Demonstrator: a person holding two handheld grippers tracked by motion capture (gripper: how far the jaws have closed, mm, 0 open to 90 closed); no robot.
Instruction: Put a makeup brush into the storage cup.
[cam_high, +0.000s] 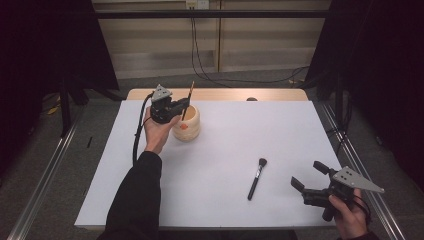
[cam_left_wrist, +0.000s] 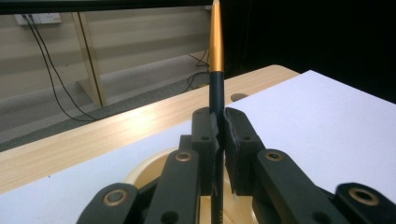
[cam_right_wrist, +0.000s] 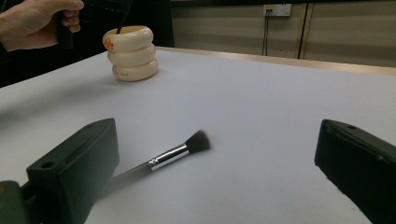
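A cream ribbed cup (cam_high: 187, 124) stands at the back left of the white table top (cam_high: 225, 150). My left gripper (cam_high: 186, 103) hangs over its mouth, shut on a thin black brush with a gold handle (cam_high: 189, 95) held upright, its lower end inside the cup (cam_left_wrist: 140, 172). In the left gripper view the pads (cam_left_wrist: 236, 135) pinch the black shaft (cam_left_wrist: 215, 93). A black makeup brush with a silver ferrule (cam_high: 256, 178) lies on the table right of centre. My right gripper (cam_high: 309, 176) stands open near the front right, and the brush (cam_right_wrist: 173, 156) lies ahead of its jaws.
A strip of wooden table (cam_high: 220, 94) shows past the white top's far edge. Cables (cam_high: 200, 55) hang down the back wall to the floor. Metal rails (cam_high: 45, 175) run along both sides. The cup (cam_right_wrist: 130, 52) and the left hand (cam_right_wrist: 32, 23) appear in the right gripper view.
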